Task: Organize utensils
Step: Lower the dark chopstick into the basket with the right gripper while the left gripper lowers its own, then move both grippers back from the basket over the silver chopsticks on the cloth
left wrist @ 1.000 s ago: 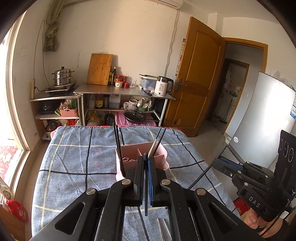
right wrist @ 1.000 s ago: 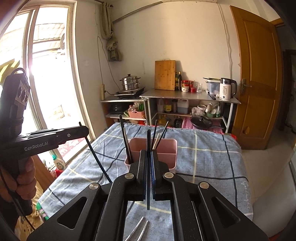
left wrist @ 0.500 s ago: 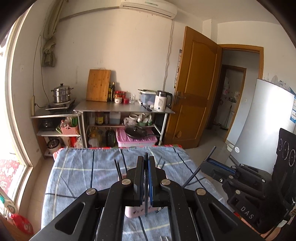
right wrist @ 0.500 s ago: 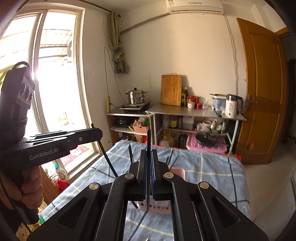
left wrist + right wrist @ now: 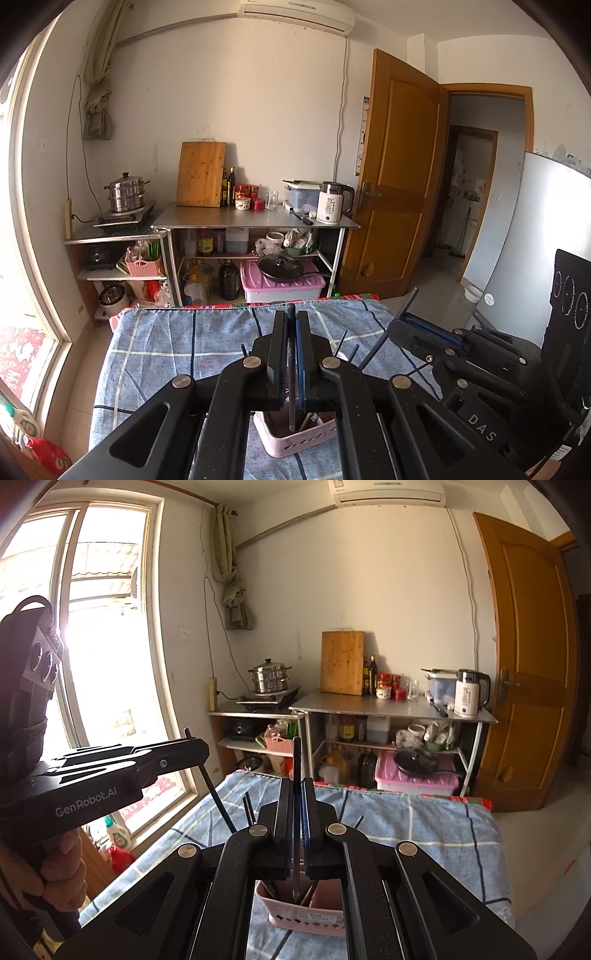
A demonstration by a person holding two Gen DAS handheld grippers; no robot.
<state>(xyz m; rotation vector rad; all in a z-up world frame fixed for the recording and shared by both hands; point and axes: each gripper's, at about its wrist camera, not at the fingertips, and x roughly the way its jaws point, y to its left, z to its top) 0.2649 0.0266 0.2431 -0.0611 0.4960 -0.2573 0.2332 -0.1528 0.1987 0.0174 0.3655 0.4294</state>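
My left gripper (image 5: 291, 325) is shut on a black chopstick (image 5: 292, 402) held upright, its lower tip hanging in or just above the pink utensil holder (image 5: 295, 439). My right gripper (image 5: 296, 794) is shut on another black chopstick (image 5: 296, 760), upright, its lower end over the same pink holder (image 5: 306, 917). The holder stands on the blue checked tablecloth (image 5: 166, 354) and has several dark chopsticks in it. Each gripper shows in the other's view, the right one (image 5: 402, 321) at right, the left one (image 5: 199, 749) at left, each with its chopstick slanting down.
A metal shelf unit (image 5: 255, 221) with kettle, cutting board, jars and pans stands against the far wall beyond the table. A window (image 5: 92, 664) is on the left, a wooden door (image 5: 399, 177) on the right. A white fridge (image 5: 535, 236) stands at far right.
Both grippers have risen and come in over the pink holder, which has slid from mid-frame down under the fingers. Each still grips its chopstick.
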